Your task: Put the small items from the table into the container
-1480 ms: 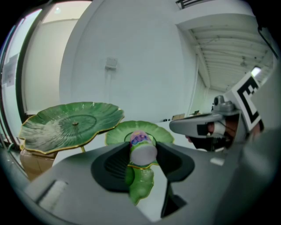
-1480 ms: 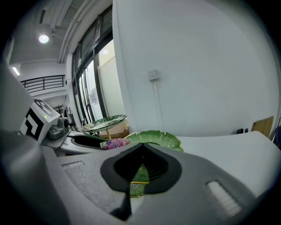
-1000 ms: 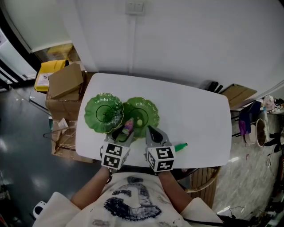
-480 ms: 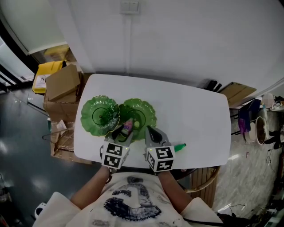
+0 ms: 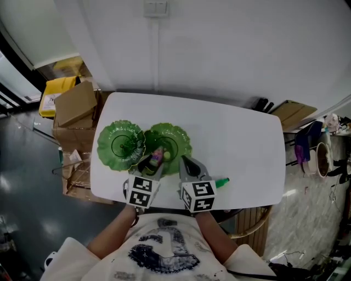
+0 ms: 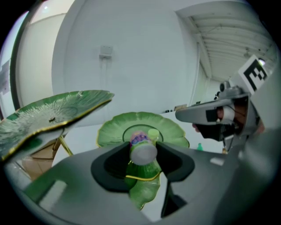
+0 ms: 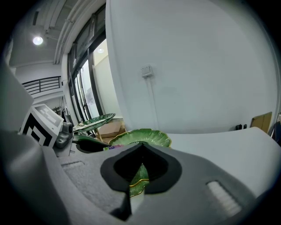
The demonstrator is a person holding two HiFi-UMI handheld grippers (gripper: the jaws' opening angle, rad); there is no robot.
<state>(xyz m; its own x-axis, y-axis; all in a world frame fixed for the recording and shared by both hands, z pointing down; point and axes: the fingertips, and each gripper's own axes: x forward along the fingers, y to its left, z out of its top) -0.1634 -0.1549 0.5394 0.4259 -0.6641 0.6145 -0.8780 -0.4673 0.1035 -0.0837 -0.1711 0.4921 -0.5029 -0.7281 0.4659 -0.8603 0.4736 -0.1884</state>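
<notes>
We pinch the small bottle (image 6: 141, 148) in the left gripper (image 5: 155, 159) above the green dish (image 5: 176, 136). The next move probably calls for releasing it there. The right gripper (image 5: 184, 161) is pressed together, empty.

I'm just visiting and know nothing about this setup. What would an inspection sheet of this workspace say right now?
Surface: white table, rounded corners.
Job's things: small bottle held over the lower green dish; pale round item lying in that dish; small green item on the table.
Clutter: second green dish, raised on a stand.
Grippers: left gripper shut on the small bottle; right gripper shut, empty.
Cables: nothing seen.
Surroundings: cardboard boxes and a yellow box beside the table; wall switch.
</notes>
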